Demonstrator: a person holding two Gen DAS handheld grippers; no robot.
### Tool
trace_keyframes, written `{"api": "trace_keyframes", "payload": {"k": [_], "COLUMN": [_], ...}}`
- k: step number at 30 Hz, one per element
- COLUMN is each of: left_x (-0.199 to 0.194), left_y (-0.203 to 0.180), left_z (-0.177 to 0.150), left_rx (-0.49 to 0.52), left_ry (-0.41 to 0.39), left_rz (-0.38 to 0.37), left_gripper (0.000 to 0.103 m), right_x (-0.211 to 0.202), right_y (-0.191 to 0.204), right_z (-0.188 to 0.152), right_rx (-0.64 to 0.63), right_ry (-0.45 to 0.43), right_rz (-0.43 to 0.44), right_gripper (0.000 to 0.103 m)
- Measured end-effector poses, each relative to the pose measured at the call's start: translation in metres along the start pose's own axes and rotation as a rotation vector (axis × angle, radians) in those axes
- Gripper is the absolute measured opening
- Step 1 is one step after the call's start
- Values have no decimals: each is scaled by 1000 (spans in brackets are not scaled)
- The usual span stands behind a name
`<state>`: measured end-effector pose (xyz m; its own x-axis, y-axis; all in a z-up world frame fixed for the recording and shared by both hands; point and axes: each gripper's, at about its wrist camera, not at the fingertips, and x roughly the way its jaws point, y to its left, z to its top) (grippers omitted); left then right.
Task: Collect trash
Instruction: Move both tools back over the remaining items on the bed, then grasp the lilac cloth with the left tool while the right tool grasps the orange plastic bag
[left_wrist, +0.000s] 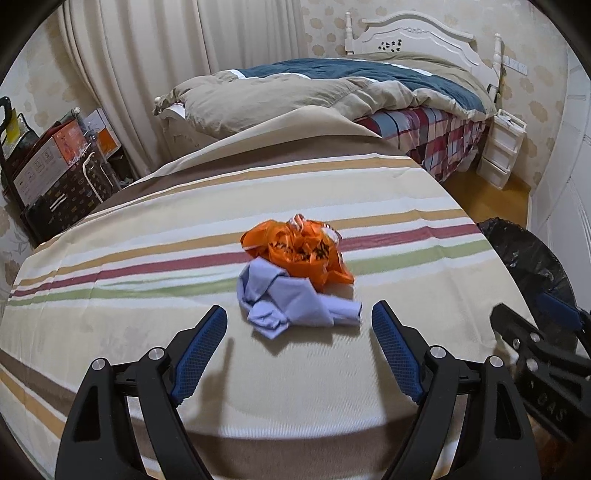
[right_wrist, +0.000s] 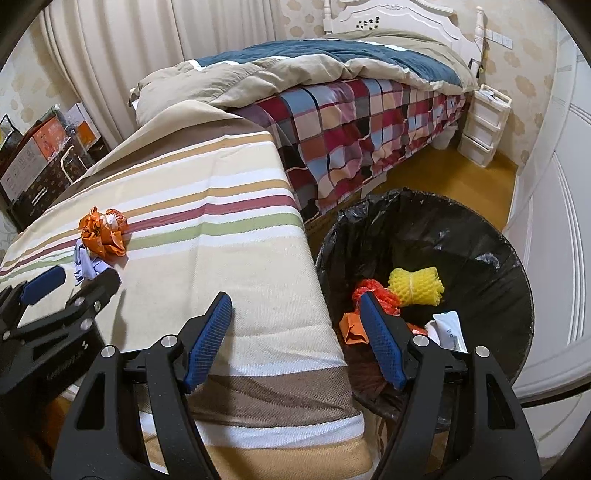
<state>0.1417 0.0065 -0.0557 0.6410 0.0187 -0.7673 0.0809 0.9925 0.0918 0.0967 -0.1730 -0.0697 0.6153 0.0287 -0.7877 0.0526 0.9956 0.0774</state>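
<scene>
Two pieces of trash lie together on the striped tablecloth: a crumpled orange plastic bag and, touching its near side, a crumpled pale blue wad. My left gripper stands open just short of the wad, a blue pad on each side and nothing held. In the right wrist view the bag, the wad and the left gripper sit at far left. My right gripper is open and empty over the table's right edge, beside a black-lined bin holding a yellow foam net and other scraps.
A bed with a plaid sheet and a beige duvet stands behind the table. A white drawer unit is by the far wall, cardboard boxes at the left, and a white door right of the bin. The right gripper shows at the left view's right edge.
</scene>
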Motion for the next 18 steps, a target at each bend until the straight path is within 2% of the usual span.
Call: {"api": "trace_keyframes", "payload": {"k": [4,6,11,18], "left_x": [6,8,6,-5], "left_y": [4,6,9,27], "left_z": [2,3,0,-11], "left_rx": [-6,-10,-4,-22], "left_ry": [28,36,31,14], "left_rz": [-24,-42,-66,-59], "left_gripper": [80,72,72,72], "right_x": [0,0,-1,-2], "right_y": [2,2,1,3], "right_z": [0,0,0,-1], "right_rx": [-10,-9,-1,-11], "right_ry": [-2,-3,-4,-10], "right_rz": [-11,-13,-17,-36], "right_gripper": [70,70,70,70]}}
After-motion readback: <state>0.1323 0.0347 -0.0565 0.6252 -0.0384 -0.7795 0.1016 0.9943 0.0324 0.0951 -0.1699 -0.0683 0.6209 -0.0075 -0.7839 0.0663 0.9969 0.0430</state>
